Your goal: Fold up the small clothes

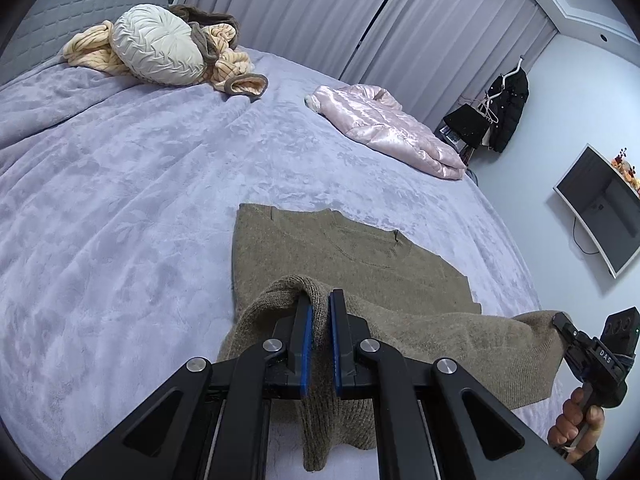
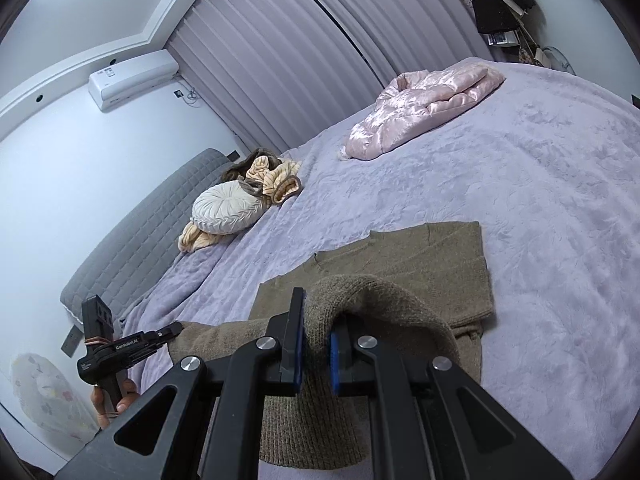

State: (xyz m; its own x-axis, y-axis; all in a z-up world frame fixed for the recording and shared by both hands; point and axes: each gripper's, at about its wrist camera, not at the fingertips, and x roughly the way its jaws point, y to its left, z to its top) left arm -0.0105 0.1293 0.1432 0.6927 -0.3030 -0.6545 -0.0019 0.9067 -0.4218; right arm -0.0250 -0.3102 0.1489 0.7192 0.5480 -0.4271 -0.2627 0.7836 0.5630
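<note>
Sweater [image 1: 352, 264] on the bed [image 1: 120, 200], and you've got its near hem pinched at both ends. Your left gripper [image 1: 319, 312] is clamped tight on a fold of brown knit, blue pads [image 1: 307, 344] squeezing the cloth so it bunches up over the fingertips and hangs down beneath the jaws. Far ahead and left of that gripper sits a round cushion [image 1: 158, 50] on a crumpled striped garment [image 1: 228, 64], up by the grey headboard [image 1: 80, 4]. Straight ahead of it the sweater's upper half lies flat, neckline facing away from you. Ahead and right of it, a pink jacket [image 1: 392, 128] lies near the bed's far edge, curtains [image 1: 320, 8] behind.

The lifted hem runs taut rightward to your right gripper [image 2: 318, 320], which is also closed on the knit, a hump of fabric draped over its right finger. From that gripper, the left one shows low at the left with a hand [image 2: 116, 396] on its handle. Off beyond the right gripper's side, a screen [image 1: 600, 208] hangs on the wall and a black coat [image 1: 508, 112] on a hook.
</note>
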